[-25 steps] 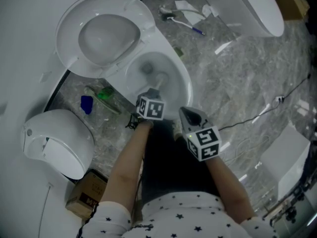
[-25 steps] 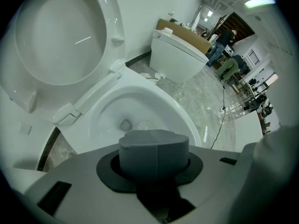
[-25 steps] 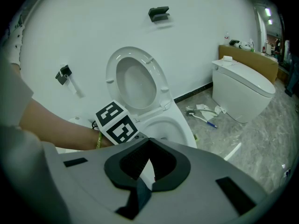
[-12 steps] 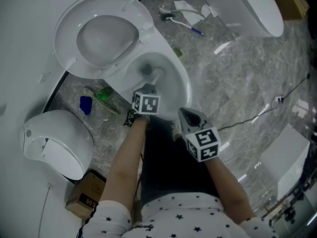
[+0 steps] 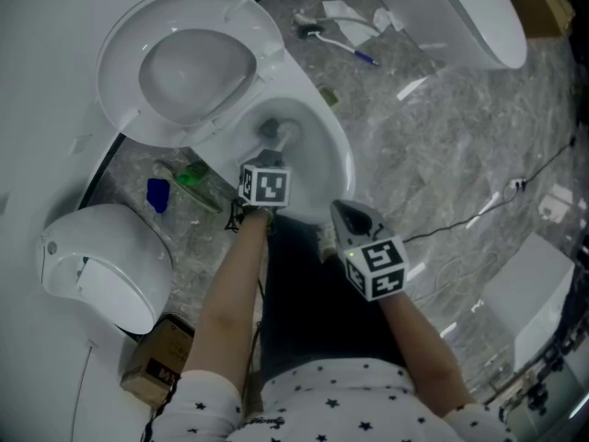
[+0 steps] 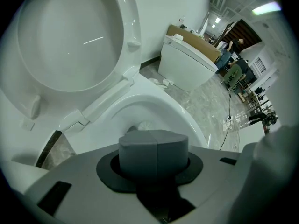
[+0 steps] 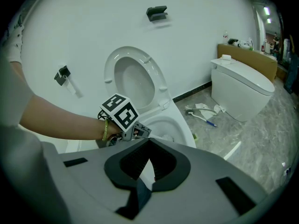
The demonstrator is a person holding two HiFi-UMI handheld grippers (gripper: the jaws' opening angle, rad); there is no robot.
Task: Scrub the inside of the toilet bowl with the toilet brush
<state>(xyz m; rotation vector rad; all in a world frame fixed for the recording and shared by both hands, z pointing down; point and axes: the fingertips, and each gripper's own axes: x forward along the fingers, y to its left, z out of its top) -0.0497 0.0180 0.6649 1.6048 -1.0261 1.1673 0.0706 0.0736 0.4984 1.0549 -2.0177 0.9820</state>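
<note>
The white toilet bowl (image 5: 339, 159) stands open, its lid and seat (image 5: 179, 63) raised against the wall. My left gripper (image 5: 269, 162) is over the bowl's near rim, shut on the handle of the toilet brush. The brush head (image 5: 273, 132) is down inside the bowl toward its back. In the left gripper view the jaws meet as one grey block (image 6: 153, 148) and the brush head (image 6: 145, 125) shows just beyond it. My right gripper (image 5: 350, 215) hangs beside the bowl's front right rim, open and empty; the same gripper (image 7: 147, 164) looks at the left gripper's marker cube (image 7: 119, 112).
A second toilet (image 5: 456, 12) stands at the back right, with a small brush and paper scraps (image 5: 342, 37) on the marble floor before it. Left of the bowl lie green and blue items (image 5: 189, 178), a loose white toilet part (image 5: 106, 265) and a cardboard box (image 5: 158, 362). A cable (image 5: 479, 215) crosses the floor on the right.
My left gripper has pushed forward and slightly left, carrying the brush head deeper toward the back of the bowl. The right gripper has stayed put.
</note>
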